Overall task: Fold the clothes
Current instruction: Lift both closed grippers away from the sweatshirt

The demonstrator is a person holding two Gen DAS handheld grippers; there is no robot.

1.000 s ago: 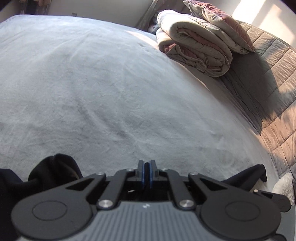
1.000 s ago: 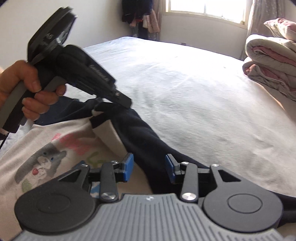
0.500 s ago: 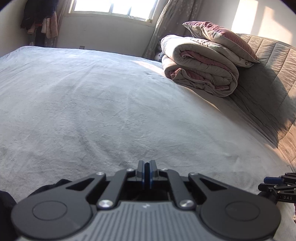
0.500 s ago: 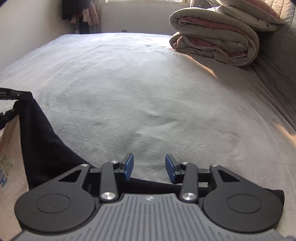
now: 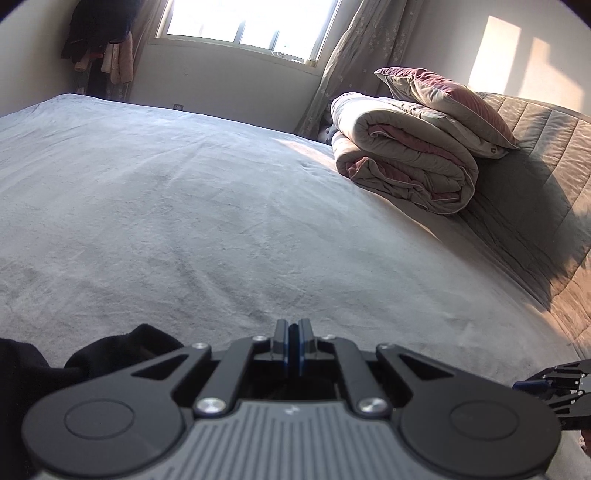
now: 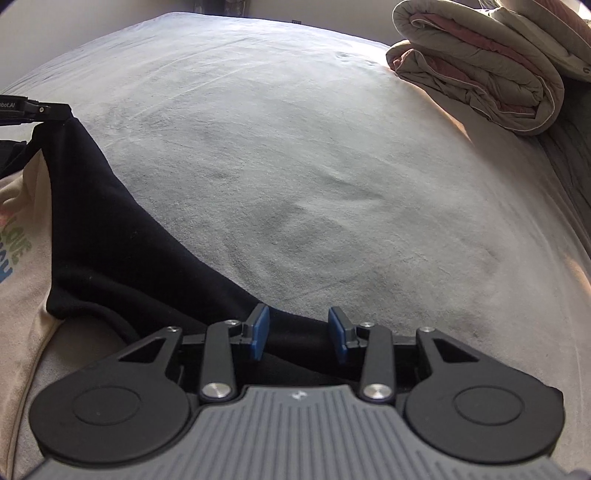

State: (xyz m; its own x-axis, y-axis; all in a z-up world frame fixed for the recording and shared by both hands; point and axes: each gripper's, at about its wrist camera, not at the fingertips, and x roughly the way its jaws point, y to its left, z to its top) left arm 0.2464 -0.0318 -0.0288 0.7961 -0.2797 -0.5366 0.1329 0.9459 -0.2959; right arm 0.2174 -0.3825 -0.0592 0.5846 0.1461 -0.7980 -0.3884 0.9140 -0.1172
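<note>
Left wrist view: the left gripper (image 5: 294, 345) occupies the lower centre of the frame, its blue-padded fingers (image 5: 281, 343) pressed together with only a thin dark strip between them, probably a pinched edge of cloth, though the view is too tight to confirm. Dark fabric of the garment (image 5: 122, 345) bulges at the lower left, just beside the gripper body. Beyond lies the grey bed (image 5: 207, 206); a folded quilt (image 5: 402, 162) with a pillow (image 5: 447, 99) on top sits at the upper right, and a window (image 5: 251, 22) fills the top centre. Right wrist view: the right gripper (image 6: 298, 330) sits at the lower centre with its fingers (image 6: 258, 328) spread apart; the garment's black sleeve (image 6: 110, 236) passes between them, and neither pad visibly presses on it. The sleeve rises diagonally toward the upper left of the frame, where the tip of the left gripper (image 6: 48, 109) holds its end; the cream printed body of the garment (image 6: 22, 266) lies along the left edge.
</note>
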